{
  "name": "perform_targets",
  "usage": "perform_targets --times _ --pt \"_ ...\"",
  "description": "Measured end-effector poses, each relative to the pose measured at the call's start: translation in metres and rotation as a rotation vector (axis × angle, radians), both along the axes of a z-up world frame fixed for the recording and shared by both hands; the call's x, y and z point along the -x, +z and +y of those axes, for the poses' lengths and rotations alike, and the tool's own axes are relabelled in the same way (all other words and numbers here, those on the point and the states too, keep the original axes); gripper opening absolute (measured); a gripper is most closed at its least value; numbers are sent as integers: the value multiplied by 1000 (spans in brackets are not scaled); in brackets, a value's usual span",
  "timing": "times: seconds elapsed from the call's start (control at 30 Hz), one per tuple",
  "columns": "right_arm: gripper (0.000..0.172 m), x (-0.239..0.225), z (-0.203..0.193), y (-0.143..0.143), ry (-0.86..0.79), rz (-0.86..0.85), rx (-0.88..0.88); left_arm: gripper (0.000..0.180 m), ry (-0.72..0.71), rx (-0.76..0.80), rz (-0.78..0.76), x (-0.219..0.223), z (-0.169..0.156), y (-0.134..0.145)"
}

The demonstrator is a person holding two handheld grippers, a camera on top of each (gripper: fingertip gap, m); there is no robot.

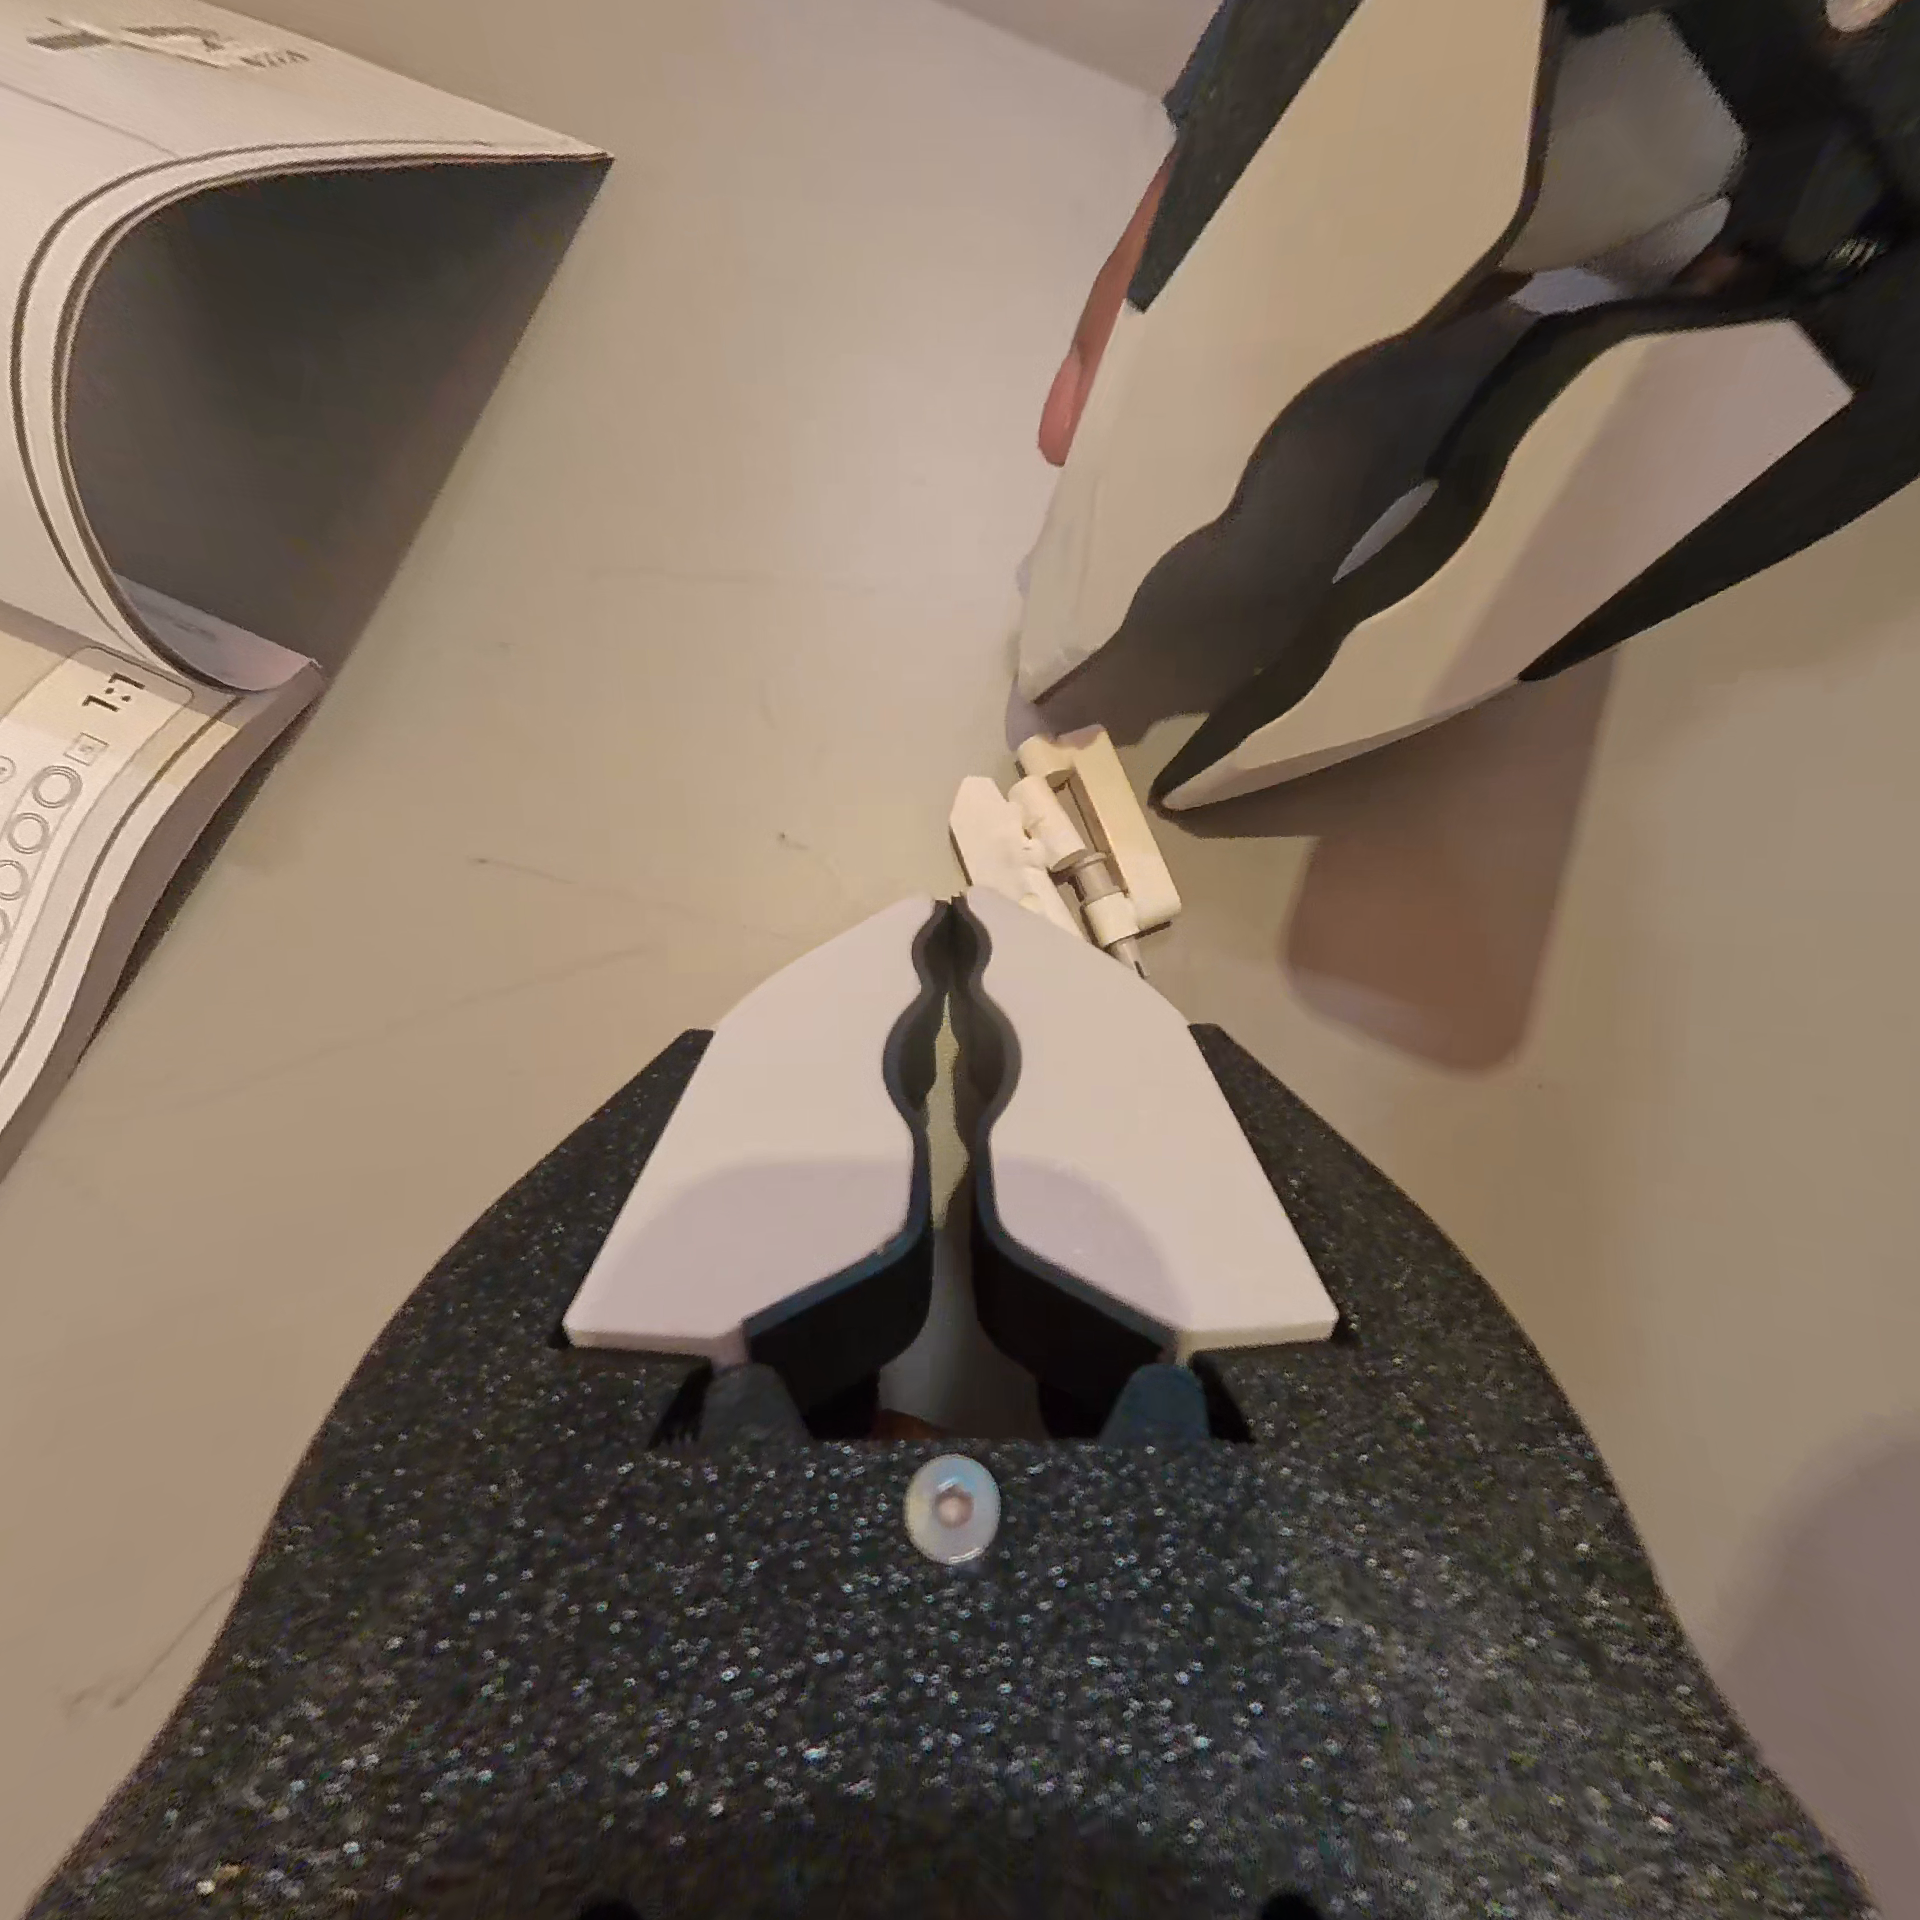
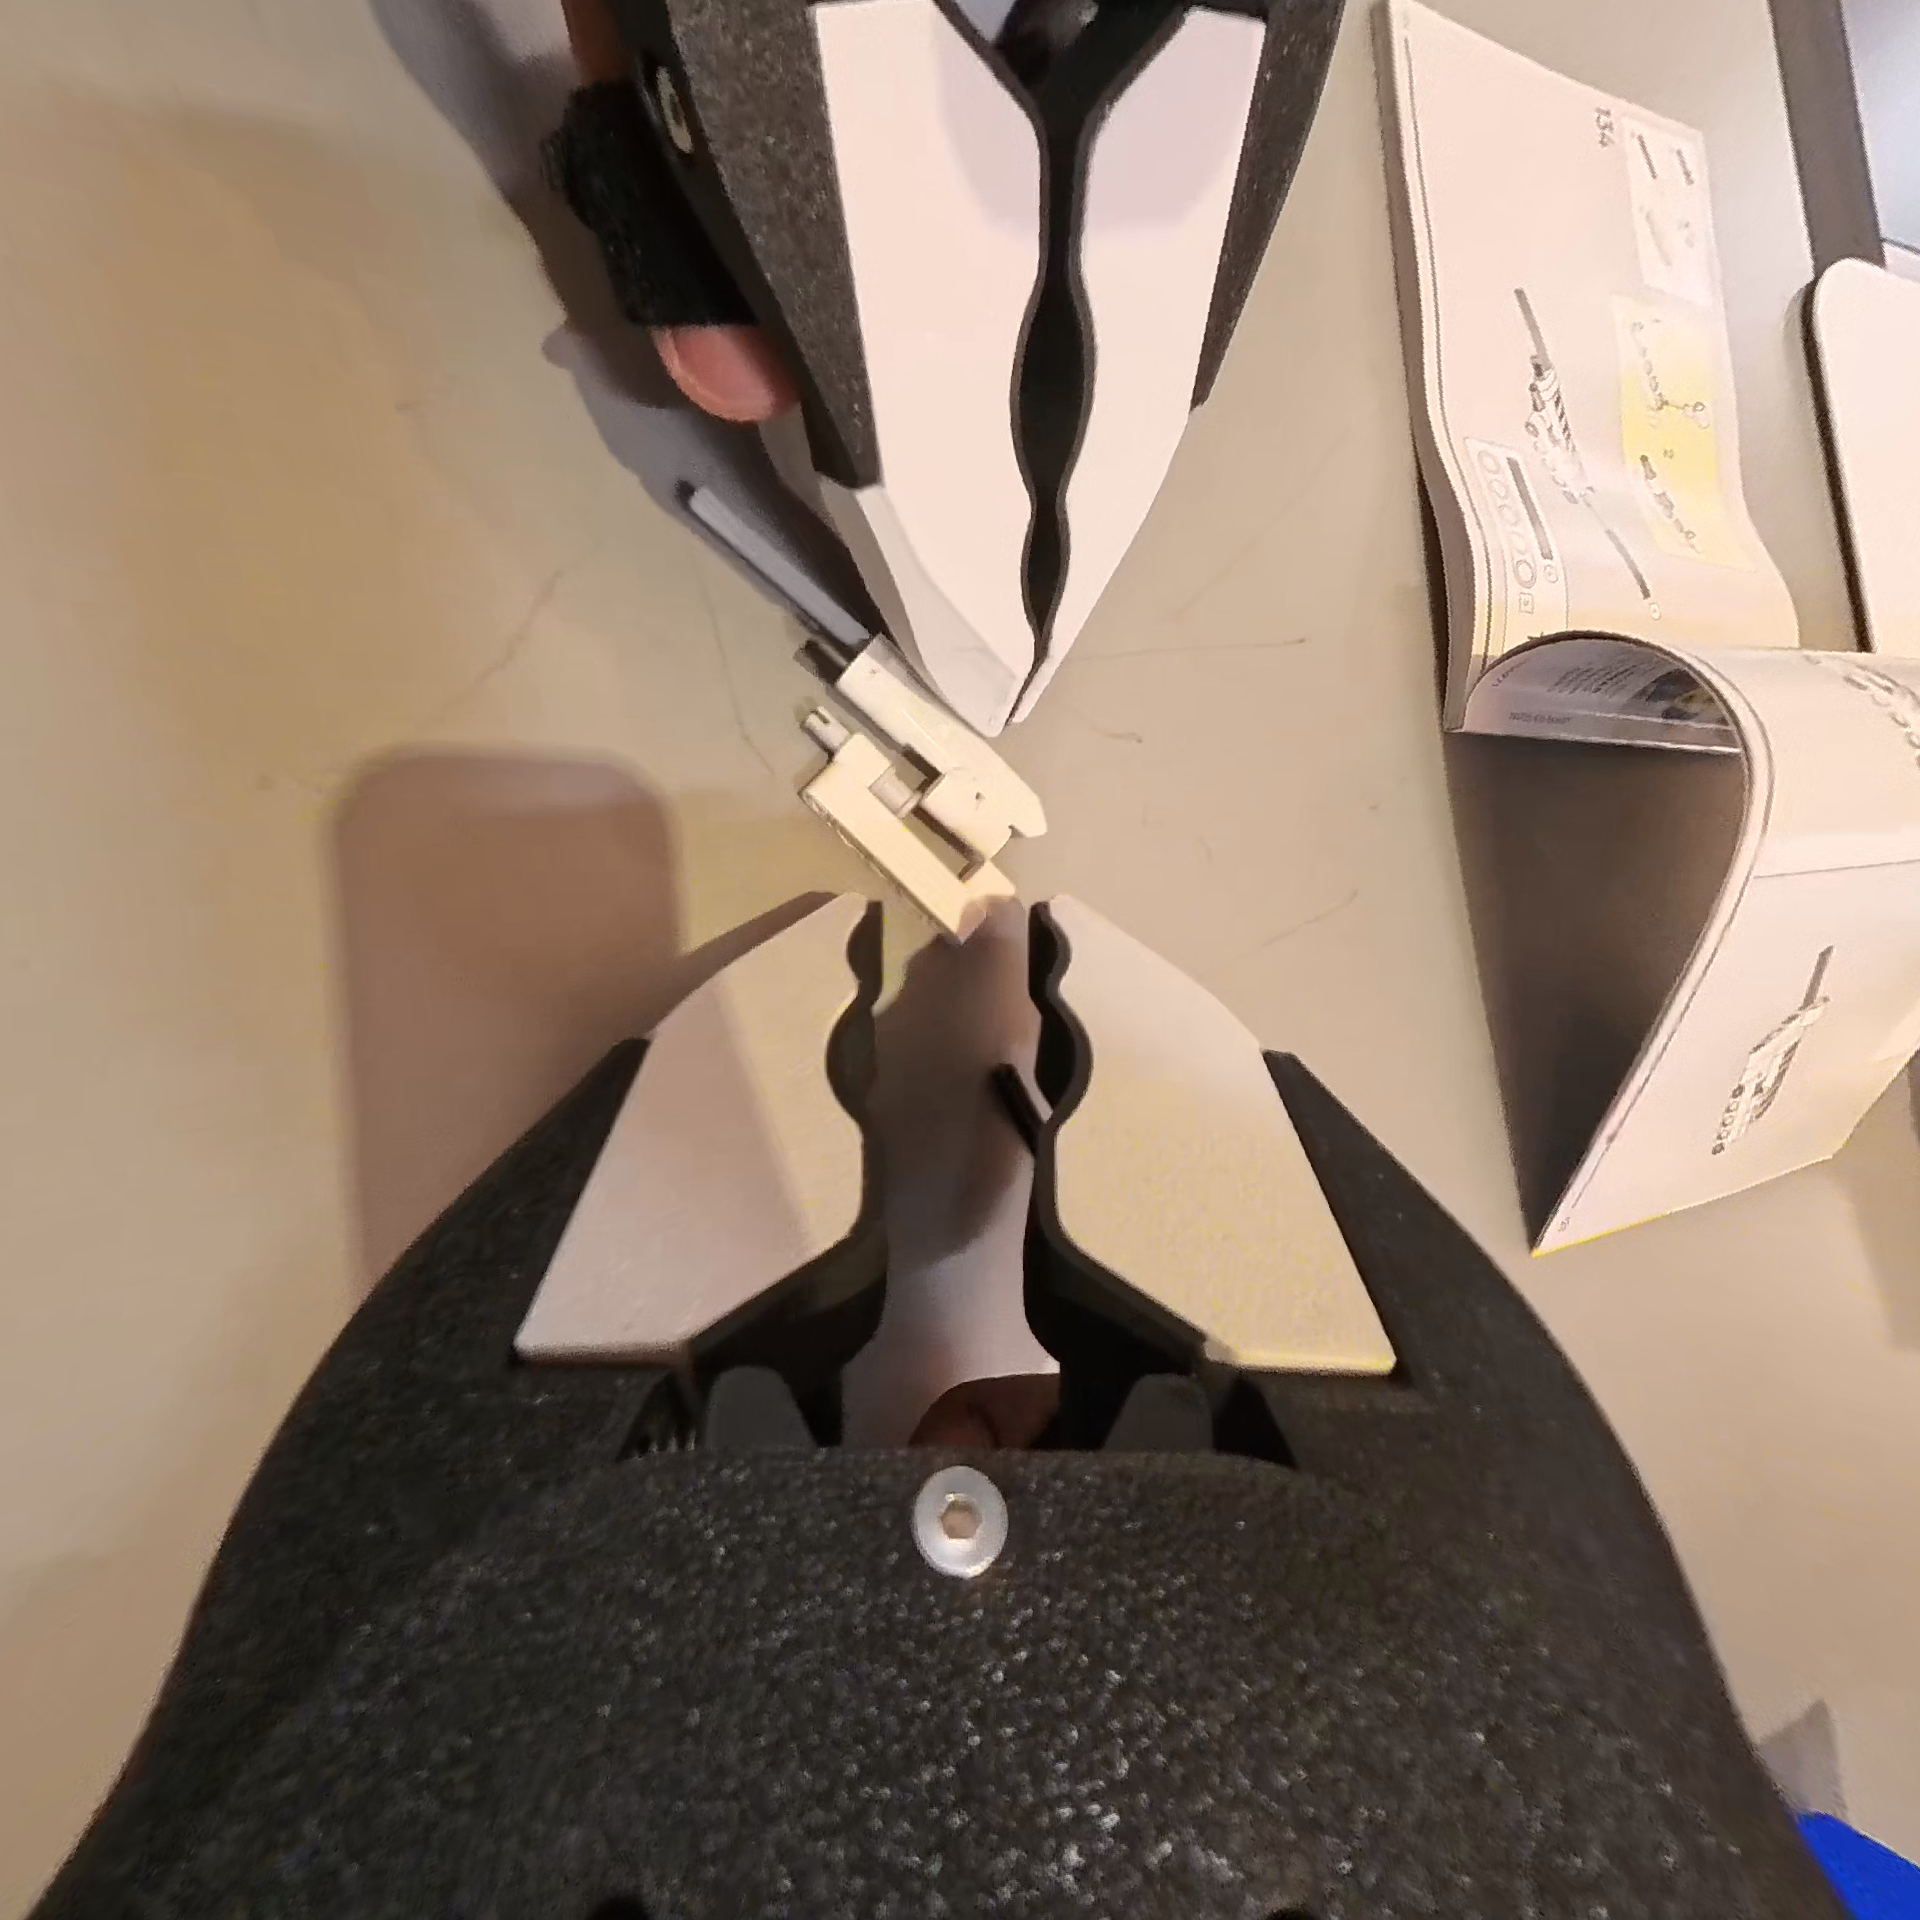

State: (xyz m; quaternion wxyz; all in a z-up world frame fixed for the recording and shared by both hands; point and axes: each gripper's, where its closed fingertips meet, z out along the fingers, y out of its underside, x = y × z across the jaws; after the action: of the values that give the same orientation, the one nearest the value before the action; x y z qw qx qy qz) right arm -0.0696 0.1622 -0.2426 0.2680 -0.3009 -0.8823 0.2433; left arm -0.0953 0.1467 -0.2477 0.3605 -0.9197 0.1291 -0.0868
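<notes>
1. The left tool (image 1: 951,914) is clenched: its two pale grey fingers, lined with wavy black rubber, meet at the tips with only slim hollows between the scalloped pads. From the right wrist view its tips (image 2: 1013,717) press down on the white flat end of the small plastic assembly; whether anything sits between the pads I cannot tell.

2. The small plastic assembly (image 1: 1070,842) lies on the counter (image 1: 727,520) just ahead and to the right of the left tool's tips. It is made of cream and white blocky building pieces, a rectangular frame piece joined by a slim grey pin to a flatter white piece with a notched end.

3. The right tool (image 2: 951,920) is released, its fingers spread apart with the same wavy black lining. The cream corner of the assembly (image 2: 914,821) reaches into the gap between the tips, closer to the tool's left finger; neither pad presses on it.

4. A thin black rod-like piece (image 2: 1018,1107) shows against the inner pad of the right tool's right finger.

5. A printed instruction booklet (image 2: 1621,727) lies open to the right of the right tool, its pages curled into an arch.

6. The counter is smooth, matte beige, faintly scratched.

7. Both tool bodies are coarse, speckled black.
</notes>
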Motion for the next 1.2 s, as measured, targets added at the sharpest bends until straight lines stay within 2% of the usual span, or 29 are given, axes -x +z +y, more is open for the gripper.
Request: perform_targets --times 0.37,1.0,1.2 --pt "26 -4 -2 -3 -35 -111 112 0 -4 15 -41 -1 1 0" --pt "23 2 -5 -3 -64 -89 102 0 1 14 -39 -5 5 0" --pt "22 1 -9 -3 -75 -87 104 1 8 -5 -14 -2 2 8"
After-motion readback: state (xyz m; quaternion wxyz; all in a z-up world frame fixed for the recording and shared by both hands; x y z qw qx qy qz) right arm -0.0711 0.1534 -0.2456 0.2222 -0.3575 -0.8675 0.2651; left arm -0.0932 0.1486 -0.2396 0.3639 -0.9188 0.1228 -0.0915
